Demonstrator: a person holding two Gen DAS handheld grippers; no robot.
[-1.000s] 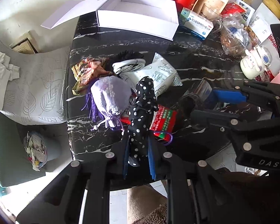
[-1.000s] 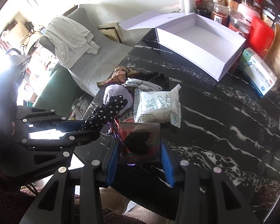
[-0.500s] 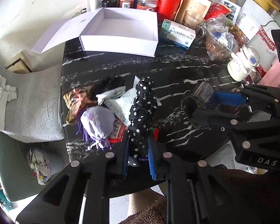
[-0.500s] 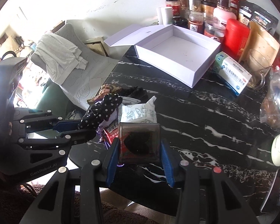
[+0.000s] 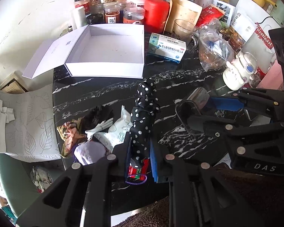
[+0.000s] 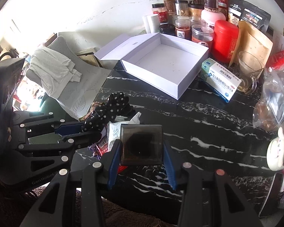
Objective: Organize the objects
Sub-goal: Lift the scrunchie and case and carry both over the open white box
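My left gripper [image 5: 140, 151] is shut on a black polka-dot cloth [image 5: 144, 113] and holds it above the black marble table [image 5: 113, 92]. The cloth also shows in the right wrist view [image 6: 108, 111]. My right gripper [image 6: 142, 151] is shut on a dark square clear box [image 6: 142, 144], also seen in the left wrist view [image 5: 191, 111]. An open, empty white box [image 5: 111, 51] lies at the table's far side [image 6: 166, 62]. A pile of small items stays on the table: white packet [image 5: 117, 128], lilac pouch [image 5: 90, 152], patterned cloth [image 5: 70, 132].
Jars [image 5: 111, 13], a red canister [image 5: 156, 15], a medicine carton [image 5: 167, 48], a glass mug [image 5: 183, 30], a plastic bag [image 5: 214, 51] and a white figurine [image 5: 238, 71] crowd the back and right. A chair with leaf-print cushion [image 5: 28, 124] stands left of the table.
Both grippers have lifted up and back from the pile with their loads held. The white box and back-row jars now sit lower and fuller in both views.
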